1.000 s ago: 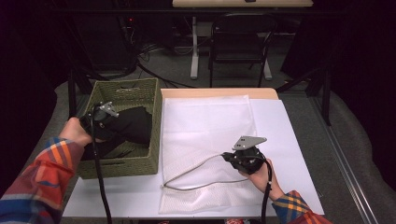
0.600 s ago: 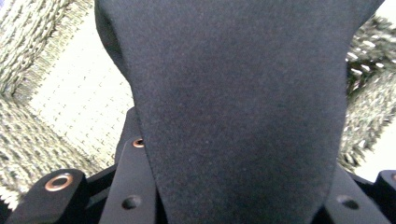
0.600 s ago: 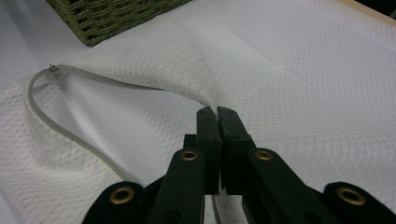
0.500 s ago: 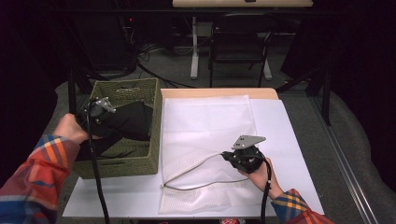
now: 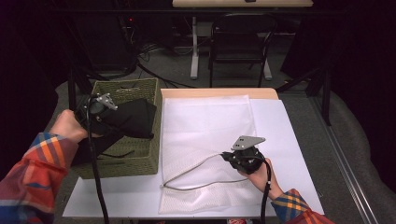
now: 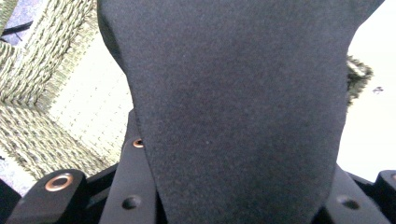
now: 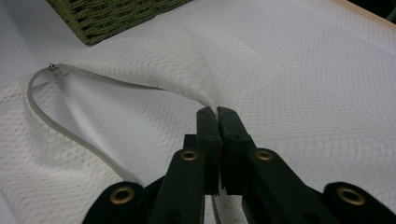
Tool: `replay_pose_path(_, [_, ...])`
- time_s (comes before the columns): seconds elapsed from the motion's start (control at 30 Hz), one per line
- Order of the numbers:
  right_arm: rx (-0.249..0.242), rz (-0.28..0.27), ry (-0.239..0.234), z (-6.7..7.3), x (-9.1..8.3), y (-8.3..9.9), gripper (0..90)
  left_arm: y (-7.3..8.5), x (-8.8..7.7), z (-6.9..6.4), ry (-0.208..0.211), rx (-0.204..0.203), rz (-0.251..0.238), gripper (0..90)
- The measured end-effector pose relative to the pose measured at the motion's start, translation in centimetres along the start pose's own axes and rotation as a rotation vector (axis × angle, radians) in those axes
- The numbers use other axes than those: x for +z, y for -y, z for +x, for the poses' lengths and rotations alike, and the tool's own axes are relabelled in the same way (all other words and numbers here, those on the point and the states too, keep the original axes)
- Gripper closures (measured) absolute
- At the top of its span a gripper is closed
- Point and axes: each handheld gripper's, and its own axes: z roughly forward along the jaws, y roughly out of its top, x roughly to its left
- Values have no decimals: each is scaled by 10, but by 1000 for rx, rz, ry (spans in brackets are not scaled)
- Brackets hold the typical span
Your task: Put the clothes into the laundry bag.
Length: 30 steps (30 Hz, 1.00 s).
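Over the basket (image 5: 135, 161), the left gripper (image 5: 95, 105) has its jaws pinched on a black cloth (image 5: 133, 116), which hangs from it above the basket's inside with its lower end draped down toward the bottom; in the left gripper view the cloth (image 6: 243, 112) drapes right across the jaws with the basket's weave (image 6: 42, 93) behind it. Just right of the basket lies a white mesh bag (image 5: 210, 126), flat on the table (image 5: 289, 140), and the right gripper (image 5: 236, 156) has its jaws pressed together on the bag's upper layer near the grey zipper (image 5: 196, 170), lifting a small peak so the mouth gapes toward the basket; the right gripper view shows that pinch on the mesh (image 7: 299, 70) clearly. To do this well, I'd say the cloth should come fully clear of the basket's right wall before it swings across, or its tail may catch on the rim. The right gripper would do best to raise its pinch a little more and hold steady, widening the mouth. Then the cloth should go in low end first, fed deep past the zipper before the left jaws let go, so that nothing spills back out over the opening.
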Motion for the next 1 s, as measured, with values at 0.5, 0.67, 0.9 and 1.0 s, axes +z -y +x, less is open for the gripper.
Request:
replay_pose_path(0.5, [4,25,5,-3,3,3,885,-1,-17,-11,18,0,4,626])
replay_pose_path(0.67, [6,27,5,-4,4,3,885,-4,-23,-16,14,13,11,626])
replay_pose_path(0.9, [6,14,10,-3,2,2,885,-7,-31,-23,24,18,1,626])
replay_pose_path(1.0, [6,18,5,-3,3,2,884,-9,-34,-26,31,28,-3,626])
